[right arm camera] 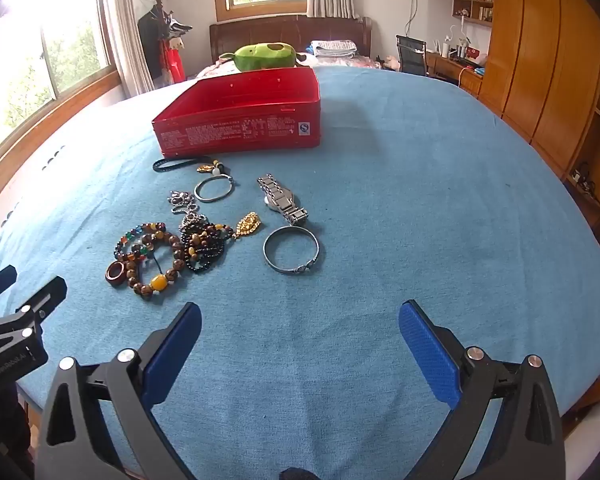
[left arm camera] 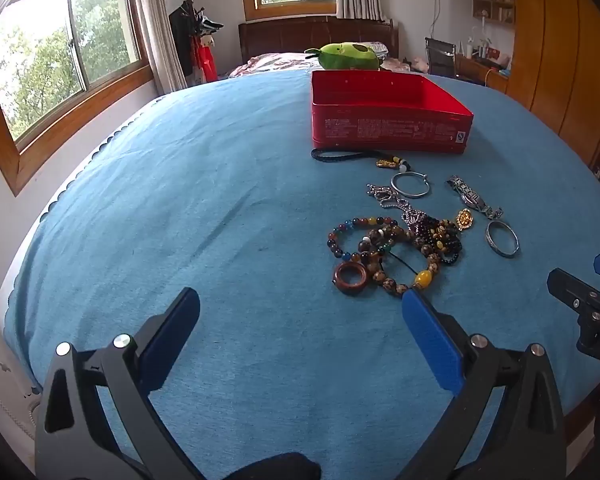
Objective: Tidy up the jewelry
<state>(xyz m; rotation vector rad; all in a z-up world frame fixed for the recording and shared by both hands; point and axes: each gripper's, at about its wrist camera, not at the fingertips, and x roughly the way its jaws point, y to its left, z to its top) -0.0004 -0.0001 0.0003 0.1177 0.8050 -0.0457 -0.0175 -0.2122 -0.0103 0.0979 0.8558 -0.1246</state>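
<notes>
Both the left gripper (left arm camera: 300, 300) and right gripper (right arm camera: 300, 312) gape empty; the silver bangle (right arm camera: 291, 250), nearer than the red tin (right arm camera: 240, 116), looks rigid, slippery: pinch its rim.

A blue cloth (left arm camera: 220, 200) covers the table. Behind it stands a bed with a dark wooden headboard (right arm camera: 288, 32), and a green plush toy (left arm camera: 346, 56) lies on it. A coat rack (left arm camera: 188, 20) (with dark clothes) stands between two windows. Wooden wardrobes (right arm camera: 540, 60) fill the right side.
</notes>
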